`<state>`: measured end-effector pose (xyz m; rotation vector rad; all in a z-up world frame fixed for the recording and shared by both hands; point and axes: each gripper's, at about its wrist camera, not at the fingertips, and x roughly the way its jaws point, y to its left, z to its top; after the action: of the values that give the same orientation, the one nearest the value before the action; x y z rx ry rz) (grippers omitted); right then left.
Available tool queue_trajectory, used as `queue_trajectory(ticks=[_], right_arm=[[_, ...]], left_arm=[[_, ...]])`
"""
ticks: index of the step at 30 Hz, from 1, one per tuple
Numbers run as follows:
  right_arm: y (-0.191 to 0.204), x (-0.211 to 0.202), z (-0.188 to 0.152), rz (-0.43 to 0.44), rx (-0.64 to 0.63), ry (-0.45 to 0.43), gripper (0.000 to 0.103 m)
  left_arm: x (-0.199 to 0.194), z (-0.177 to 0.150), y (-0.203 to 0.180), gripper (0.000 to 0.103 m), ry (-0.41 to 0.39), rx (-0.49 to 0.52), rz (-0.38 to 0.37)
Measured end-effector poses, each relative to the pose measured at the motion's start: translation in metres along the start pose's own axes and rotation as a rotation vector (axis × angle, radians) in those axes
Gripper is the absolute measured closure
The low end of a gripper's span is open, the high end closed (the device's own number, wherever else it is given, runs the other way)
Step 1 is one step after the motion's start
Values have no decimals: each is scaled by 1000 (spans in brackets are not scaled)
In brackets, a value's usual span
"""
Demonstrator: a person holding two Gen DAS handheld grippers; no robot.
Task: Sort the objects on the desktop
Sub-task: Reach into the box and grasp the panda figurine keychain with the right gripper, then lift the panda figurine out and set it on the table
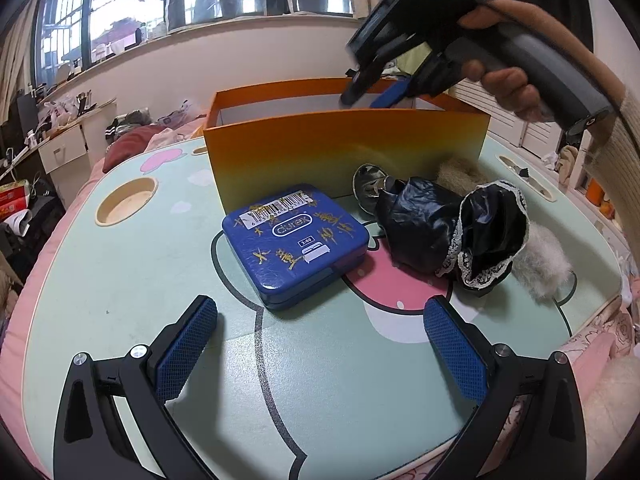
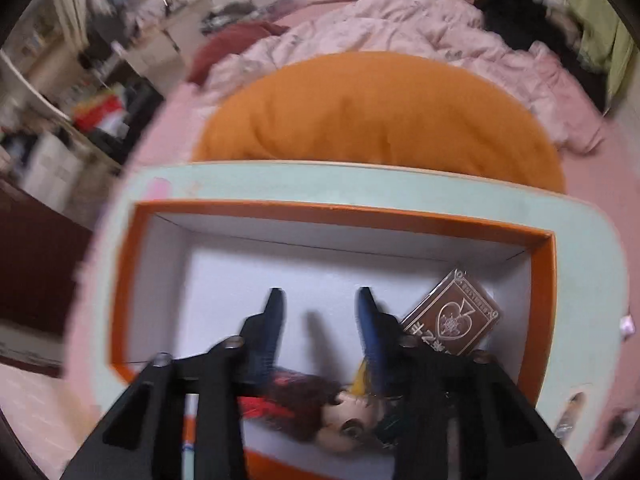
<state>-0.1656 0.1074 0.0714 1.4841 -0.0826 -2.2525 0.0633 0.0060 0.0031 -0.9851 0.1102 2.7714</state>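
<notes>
An orange box (image 1: 344, 148) stands at the back of the lap table (image 1: 120, 280). A blue tin (image 1: 296, 242) lies in front of it, ahead of my open, empty left gripper (image 1: 320, 336). A black lace-trimmed cloth with fur (image 1: 472, 228) lies to the tin's right. My right gripper (image 1: 374, 94) hangs over the box's opening. In the right wrist view it (image 2: 320, 300) is open and empty above the box's white floor (image 2: 240, 280), over a doll (image 2: 320, 408) and a brown card pack (image 2: 452, 320).
The table has a round cup recess (image 1: 126, 200) at the left and sits on a pink bed. An orange cushion (image 2: 376, 112) and a pink quilt (image 2: 400, 28) lie behind it. A cluttered desk (image 1: 60, 136) stands at the far left.
</notes>
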Motion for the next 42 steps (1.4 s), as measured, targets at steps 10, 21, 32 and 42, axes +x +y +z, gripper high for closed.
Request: queue_trajectory(ticks=[10, 21, 32, 42], right_arm=[[3, -19, -3, -305, 7, 15, 69], [24, -14, -18, -318, -70, 35, 70], [12, 3, -24, -230, -152, 199, 43], [36, 24, -35, -392, -253, 88, 94]], left_arm=[[0, 1, -1, 0, 0, -1, 1], [2, 2, 0, 0, 1, 2, -2], [2, 2, -1, 0, 0, 10, 2], [1, 2, 2, 0, 0, 5, -4]])
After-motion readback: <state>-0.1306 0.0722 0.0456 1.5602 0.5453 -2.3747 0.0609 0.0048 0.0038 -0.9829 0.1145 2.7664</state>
